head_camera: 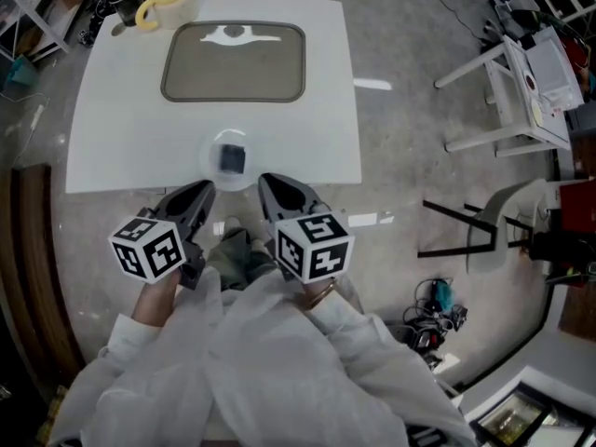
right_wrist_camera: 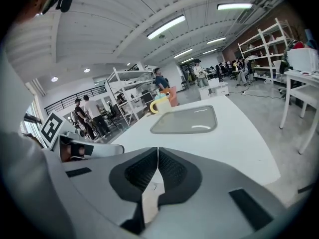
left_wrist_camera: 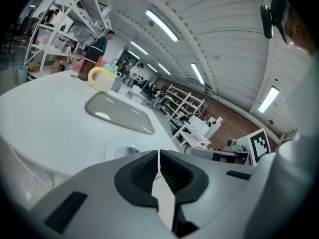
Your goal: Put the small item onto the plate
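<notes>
"Plate [head_camera: 207, 166] where, exactly?"

"Right at the near edge of the white table [head_camera: 121, 128], about the middle of that edge. The small item [head_camera: 232, 158] lies on it. From the head view it's a dark, blurred block, perhaps squarish, though the blur won't let me swear to it."

"And the grippers?"

"Both are off the table, just short of its near edge. The left gripper [head_camera: 207, 187] points at the plate's near left and the right gripper [head_camera: 264, 179] at its near right. Neither touches it. Each one's own view shows the ribbed pads pressed together with nothing between them."

"What does the head view miss?"

"The room. The right gripper view shows people [right_wrist_camera: 82, 114] standing beyond the table's far left, with shelving [right_wrist_camera: 124, 76] behind them. The left gripper view catches the plate's rim just past its jaws, while the right gripper view hides the plate behind its own body."

"Anything else on the table?"

"A grey tray [head_camera: 233, 61] lies flat at the far middle, and a yellow-handled mug [head_camera: 163, 7] stands at the far left corner. There's bare tabletop between plate and tray and out to both sides."

"Off the table?"

"To the right there's open floor, then white furniture [head_camera: 512, 91], a chair [head_camera: 507, 217] and, nearer in, a tangle of cables [head_camera: 433, 310]."
</notes>
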Action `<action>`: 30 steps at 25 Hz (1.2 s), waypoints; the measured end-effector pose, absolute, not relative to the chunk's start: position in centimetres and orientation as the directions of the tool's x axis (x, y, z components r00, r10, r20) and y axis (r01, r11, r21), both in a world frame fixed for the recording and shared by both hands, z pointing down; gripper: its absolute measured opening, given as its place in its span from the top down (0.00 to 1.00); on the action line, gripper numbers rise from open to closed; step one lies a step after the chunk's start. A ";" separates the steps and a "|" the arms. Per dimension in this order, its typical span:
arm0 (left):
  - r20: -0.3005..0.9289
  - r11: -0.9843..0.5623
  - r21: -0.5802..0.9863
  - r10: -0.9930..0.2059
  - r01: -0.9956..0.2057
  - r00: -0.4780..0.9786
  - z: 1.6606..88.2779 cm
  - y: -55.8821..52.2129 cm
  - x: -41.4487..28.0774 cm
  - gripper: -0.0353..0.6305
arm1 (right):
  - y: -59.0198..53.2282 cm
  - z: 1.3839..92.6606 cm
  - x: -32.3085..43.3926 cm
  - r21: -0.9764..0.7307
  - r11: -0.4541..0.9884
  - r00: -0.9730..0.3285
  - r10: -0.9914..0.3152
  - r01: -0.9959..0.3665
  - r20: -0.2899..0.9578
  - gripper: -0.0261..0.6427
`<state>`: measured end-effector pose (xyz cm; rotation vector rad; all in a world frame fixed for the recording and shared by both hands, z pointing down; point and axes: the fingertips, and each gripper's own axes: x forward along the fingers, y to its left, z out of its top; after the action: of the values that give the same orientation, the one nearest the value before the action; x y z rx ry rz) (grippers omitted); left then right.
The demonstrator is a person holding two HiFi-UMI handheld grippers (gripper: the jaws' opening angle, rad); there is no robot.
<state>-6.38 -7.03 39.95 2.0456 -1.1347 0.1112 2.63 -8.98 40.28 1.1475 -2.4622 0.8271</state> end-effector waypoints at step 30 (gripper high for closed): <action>0.590 -0.112 0.630 -0.575 -0.769 0.567 49.9 -10.3 -9.9 0.91 | -12.2 48.5 1.7 -0.449 0.357 -0.573 -0.558 -0.819 0.601 0.94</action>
<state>-9.94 -10.27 49.90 1.7968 -1.1053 0.2423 1.66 -12.16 48.46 1.2121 -2.2802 1.0548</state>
